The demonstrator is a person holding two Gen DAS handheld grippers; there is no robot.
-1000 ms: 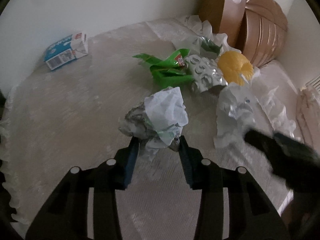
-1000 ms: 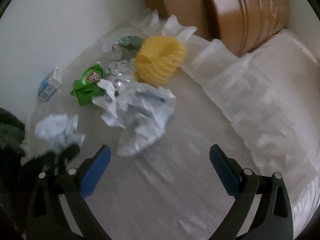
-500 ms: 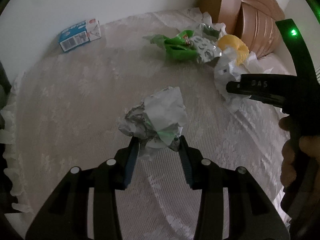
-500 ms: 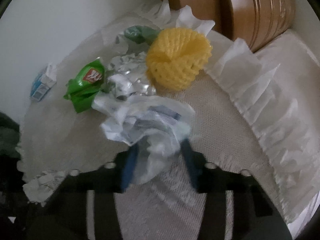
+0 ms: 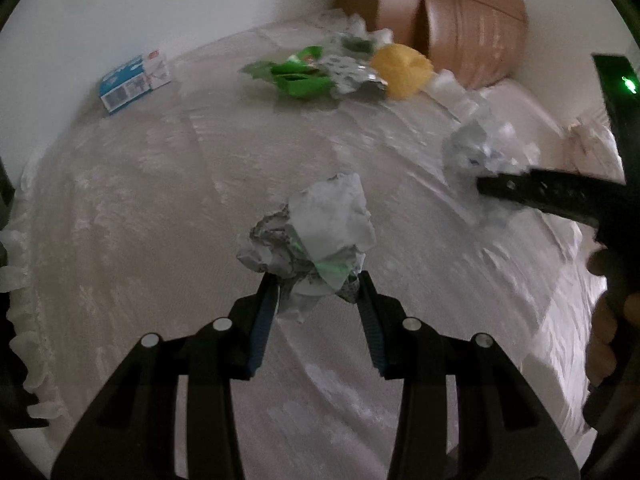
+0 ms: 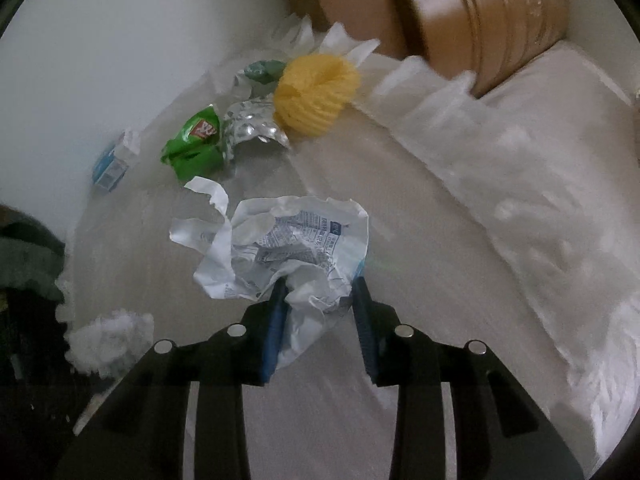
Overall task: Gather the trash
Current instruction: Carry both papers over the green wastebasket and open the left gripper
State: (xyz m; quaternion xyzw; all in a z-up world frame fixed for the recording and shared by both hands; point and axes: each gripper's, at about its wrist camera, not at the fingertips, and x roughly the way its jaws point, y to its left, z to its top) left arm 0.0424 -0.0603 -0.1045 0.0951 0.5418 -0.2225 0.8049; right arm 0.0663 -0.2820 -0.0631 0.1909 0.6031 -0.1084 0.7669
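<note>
- Left wrist view: the left claw (image 5: 316, 292) is clenched on a paper wad (image 5: 316, 232), which hangs clear above the bed (image 5: 132, 208).
- At the right of this view the right claw (image 5: 486, 184) shows side-on, with a second paper (image 5: 474, 152) at its tip. It is blurred there.
- Near the bed's far edge lie a carton (image 5: 134, 80), a green wrapper (image 5: 298, 76), a foil piece (image 5: 352, 78) and a yellow net (image 5: 402, 70), close to the headboard (image 5: 452, 20).
- Right wrist view: the right claw (image 6: 320, 300) has just been closing and now grips a printed wrapper (image 6: 288, 248) by its lower crumpled edge. Most of the sheet spreads loose beyond the pads.
- The wrapper appears lifted off the bed (image 6: 440, 260), over its middle.
- To do this step well, I would keep both grips firm and lift slowly, since the wrapper is held only by an edge and could slip or tear.
- Carry both pieces level and apart so the loose strip does not snag on the other claw.
- No bin is in view, so look for it before moving off.
- The far cluster remains uncollected.
</note>
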